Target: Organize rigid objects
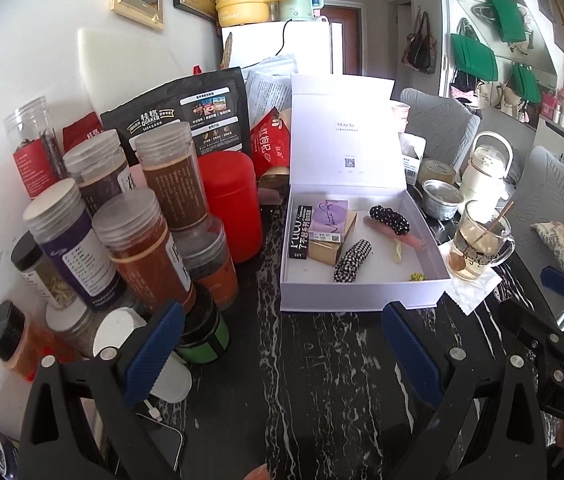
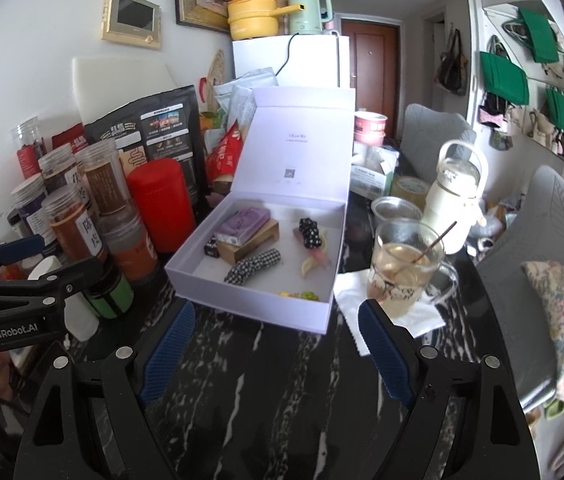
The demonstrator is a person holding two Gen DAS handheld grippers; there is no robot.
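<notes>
Box [image 2: 257,304] open on dark table [image 2: 282,380], just ahead of both tongs, left tongs [image 1: 282,356] and right tongs [image 2: 277,348] spread apart, seemingly empty.

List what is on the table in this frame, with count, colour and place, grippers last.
Open white cardboard box: one, table centre, lid upright.
Small cartons in box: three, purple on gold, black beside; box's left.
Fabric hair ties: two, black-and-white; box's middle.
Clear plastic jars: several, brown and dark contents, left of box.
Red cylindrical canister: one, between jars and box.
Glass mug with stick: one, clear, on white napkin right of box.
White lidded bottle: one, behind mug.
Left gripper: open, empty.
Right gripper: open, empty.
</notes>
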